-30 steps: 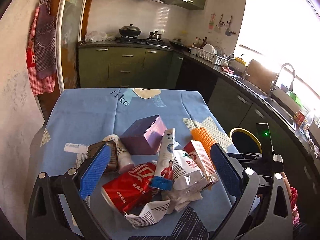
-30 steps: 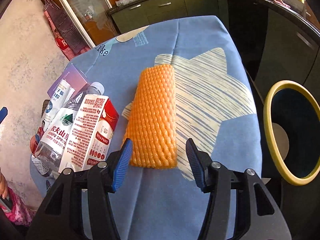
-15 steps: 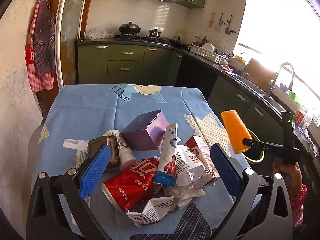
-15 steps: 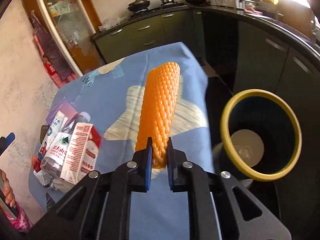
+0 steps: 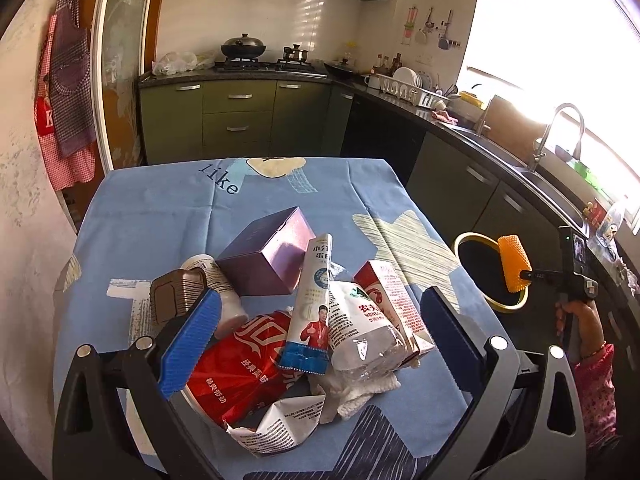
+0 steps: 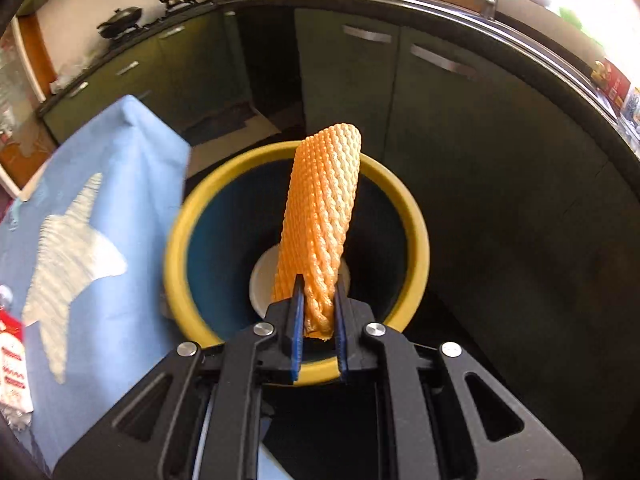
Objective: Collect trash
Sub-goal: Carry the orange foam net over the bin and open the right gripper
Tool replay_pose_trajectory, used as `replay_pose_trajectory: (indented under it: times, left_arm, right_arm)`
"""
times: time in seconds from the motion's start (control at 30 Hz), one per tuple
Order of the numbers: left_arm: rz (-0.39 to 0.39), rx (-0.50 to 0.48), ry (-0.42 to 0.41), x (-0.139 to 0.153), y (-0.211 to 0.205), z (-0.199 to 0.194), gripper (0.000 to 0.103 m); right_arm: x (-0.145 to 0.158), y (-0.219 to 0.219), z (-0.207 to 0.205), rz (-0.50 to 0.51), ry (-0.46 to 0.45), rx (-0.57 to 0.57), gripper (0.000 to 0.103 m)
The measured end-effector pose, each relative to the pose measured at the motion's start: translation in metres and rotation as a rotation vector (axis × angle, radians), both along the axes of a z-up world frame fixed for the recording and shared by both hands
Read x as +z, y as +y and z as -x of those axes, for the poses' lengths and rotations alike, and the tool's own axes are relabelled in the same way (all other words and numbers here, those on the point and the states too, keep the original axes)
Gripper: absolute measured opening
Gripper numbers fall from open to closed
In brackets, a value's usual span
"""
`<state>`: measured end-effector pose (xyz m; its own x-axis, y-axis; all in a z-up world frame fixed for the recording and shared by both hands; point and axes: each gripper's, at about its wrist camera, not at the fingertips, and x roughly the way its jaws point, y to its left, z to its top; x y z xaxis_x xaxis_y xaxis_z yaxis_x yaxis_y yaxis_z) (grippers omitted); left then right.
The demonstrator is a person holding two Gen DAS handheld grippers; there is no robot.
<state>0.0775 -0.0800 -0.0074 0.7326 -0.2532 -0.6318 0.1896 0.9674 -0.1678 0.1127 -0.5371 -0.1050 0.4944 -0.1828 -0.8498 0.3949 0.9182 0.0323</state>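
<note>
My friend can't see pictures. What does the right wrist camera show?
The right gripper has its fingers pinched on an orange foam net, held above a yellow-rimmed bin. The blue tablecloth is at left.

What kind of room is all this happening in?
A home kitchen, most likely: a stove with a pot on it, green cabinets, and a sink tap by the window.

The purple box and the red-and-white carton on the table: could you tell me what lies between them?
In the left wrist view, an upright white tube stands between the purple box and the carton.
</note>
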Motion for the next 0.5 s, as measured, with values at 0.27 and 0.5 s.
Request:
replay_pose_trajectory:
  times: [0.27, 0.5]
  left_arm:
    - [-0.016, -0.002, 0.017, -0.005, -0.003, -0.004, 0.098]
    - [-0.021, -0.009, 0.028, -0.009, -0.007, -0.008, 0.098]
  right_arm:
    - [-0.025, -0.027, -0.015, 0.038, 0.043, -0.091, 0.035]
    - [-0.012, -0.018, 0.007, 0.019, -0.012, -0.046, 0.038]
